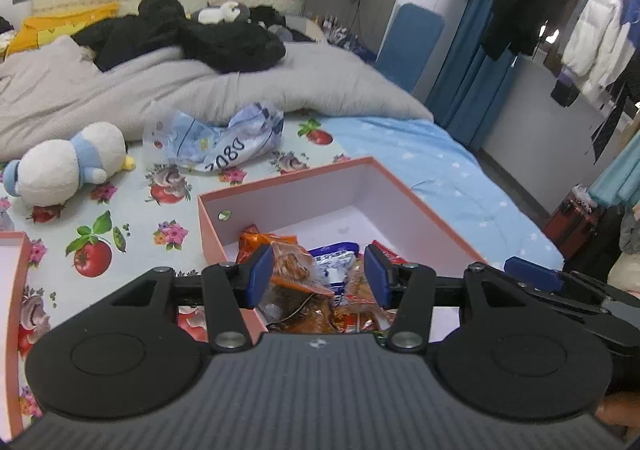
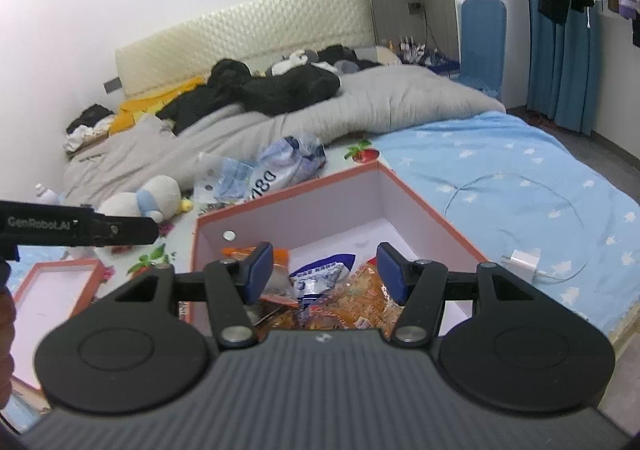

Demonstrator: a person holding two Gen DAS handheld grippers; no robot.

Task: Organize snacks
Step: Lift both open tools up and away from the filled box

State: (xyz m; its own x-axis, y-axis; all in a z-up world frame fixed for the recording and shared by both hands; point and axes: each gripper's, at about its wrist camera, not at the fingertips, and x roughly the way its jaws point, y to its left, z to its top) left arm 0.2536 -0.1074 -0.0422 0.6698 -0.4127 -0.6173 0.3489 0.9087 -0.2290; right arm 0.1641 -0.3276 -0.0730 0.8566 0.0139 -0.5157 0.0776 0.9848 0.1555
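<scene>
A pink-orange open box lies on the bed and holds several snack packets, orange ones and a blue-white one. My left gripper hovers open over the near end of the box, above the packets, holding nothing. My right gripper is also open and empty over the same packets. The right gripper's tip shows at the right edge of the left wrist view; the left gripper's body shows at the left of the right wrist view.
The box lid lies to the left. A crumpled blue-white plastic bag and a plush toy lie beyond the box. A white charger with cable lies right. A grey duvet fills the back.
</scene>
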